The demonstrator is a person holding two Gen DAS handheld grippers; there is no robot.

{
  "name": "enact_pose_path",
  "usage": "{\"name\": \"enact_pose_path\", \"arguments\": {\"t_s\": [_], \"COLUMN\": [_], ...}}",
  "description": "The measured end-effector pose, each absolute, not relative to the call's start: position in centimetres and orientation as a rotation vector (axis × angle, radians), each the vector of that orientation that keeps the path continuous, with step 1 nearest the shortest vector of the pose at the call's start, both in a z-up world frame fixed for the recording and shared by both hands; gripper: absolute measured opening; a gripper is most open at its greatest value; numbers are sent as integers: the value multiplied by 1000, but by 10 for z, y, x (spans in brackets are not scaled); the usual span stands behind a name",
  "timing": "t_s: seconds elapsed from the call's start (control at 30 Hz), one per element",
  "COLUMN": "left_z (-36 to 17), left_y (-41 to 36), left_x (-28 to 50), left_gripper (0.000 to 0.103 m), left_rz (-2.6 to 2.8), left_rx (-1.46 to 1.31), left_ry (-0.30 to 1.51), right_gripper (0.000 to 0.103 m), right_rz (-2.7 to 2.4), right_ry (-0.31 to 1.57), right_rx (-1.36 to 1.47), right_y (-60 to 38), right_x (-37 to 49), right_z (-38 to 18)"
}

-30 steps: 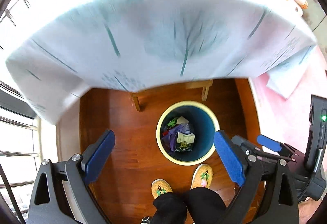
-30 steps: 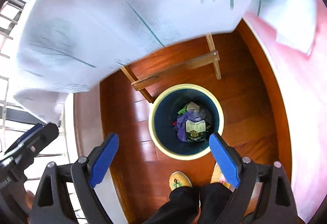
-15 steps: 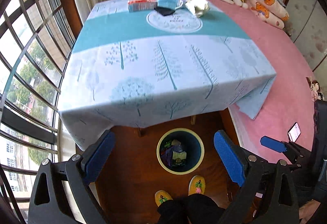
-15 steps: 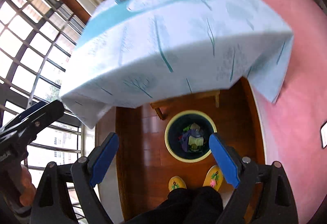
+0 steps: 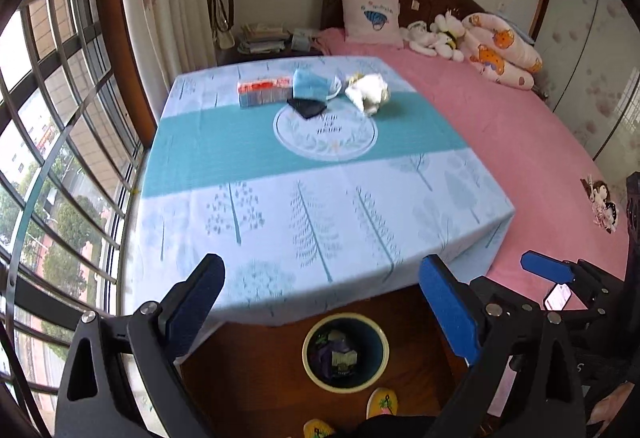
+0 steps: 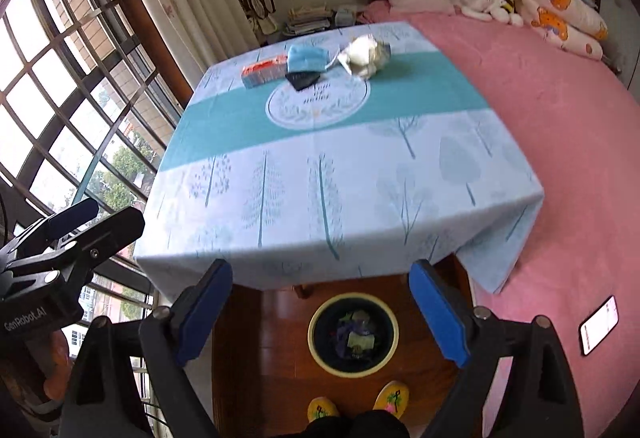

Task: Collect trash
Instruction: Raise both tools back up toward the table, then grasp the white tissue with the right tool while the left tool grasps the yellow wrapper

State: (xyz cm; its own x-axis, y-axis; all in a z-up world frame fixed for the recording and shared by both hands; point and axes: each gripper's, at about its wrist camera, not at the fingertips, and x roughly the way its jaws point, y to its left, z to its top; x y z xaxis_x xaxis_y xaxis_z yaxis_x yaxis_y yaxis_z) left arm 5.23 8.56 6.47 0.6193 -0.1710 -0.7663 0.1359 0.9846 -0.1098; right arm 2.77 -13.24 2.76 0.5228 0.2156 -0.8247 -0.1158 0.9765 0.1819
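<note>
On the far side of the table (image 5: 280,174) (image 6: 320,174) lie a red-and-white packet (image 5: 264,90) (image 6: 265,74), a blue face mask (image 5: 312,84) (image 6: 306,56), a black flat item (image 5: 306,108) (image 6: 302,79) and a crumpled white wrapper (image 5: 368,91) (image 6: 366,54). A round bin (image 5: 345,352) (image 6: 354,334) with trash inside stands on the floor below the table's near edge. My left gripper (image 5: 328,312) and right gripper (image 6: 320,310) hang open and empty above the bin, well short of the items.
A pink bed (image 5: 520,142) (image 6: 560,110) with a pillow and plush toys borders the table on the right. A phone (image 6: 599,325) lies on it. Barred windows (image 5: 48,142) run along the left. The person's slippered feet (image 6: 358,400) stand by the bin.
Both grippers have risen from just over the bin to above table height and tilted up, so the tabletop and its items have come into view. Both stayed open and empty.
</note>
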Motion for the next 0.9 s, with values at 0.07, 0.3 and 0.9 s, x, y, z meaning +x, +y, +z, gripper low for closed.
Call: {"name": "enact_pose_path", "arguments": {"t_s": [0.07,0.3,0.9], "left_z": [70,73,21], "left_y": [84,67,-6], "left_x": [64,126,357], "left_gripper": [97,97,94], "left_rz": [-179,-154,106], "left_rx": [-44,-54,-158], "left_ry": [873,849,970], "right_gripper": [91,91,74], "right_rz": [196,185,417], "right_ry": [987,930,1018], "right_rx": [95,51,-78], "right_y": [-134,-151,-205], "right_x": [42,115,399], "right_z": [35,47,-14]}}
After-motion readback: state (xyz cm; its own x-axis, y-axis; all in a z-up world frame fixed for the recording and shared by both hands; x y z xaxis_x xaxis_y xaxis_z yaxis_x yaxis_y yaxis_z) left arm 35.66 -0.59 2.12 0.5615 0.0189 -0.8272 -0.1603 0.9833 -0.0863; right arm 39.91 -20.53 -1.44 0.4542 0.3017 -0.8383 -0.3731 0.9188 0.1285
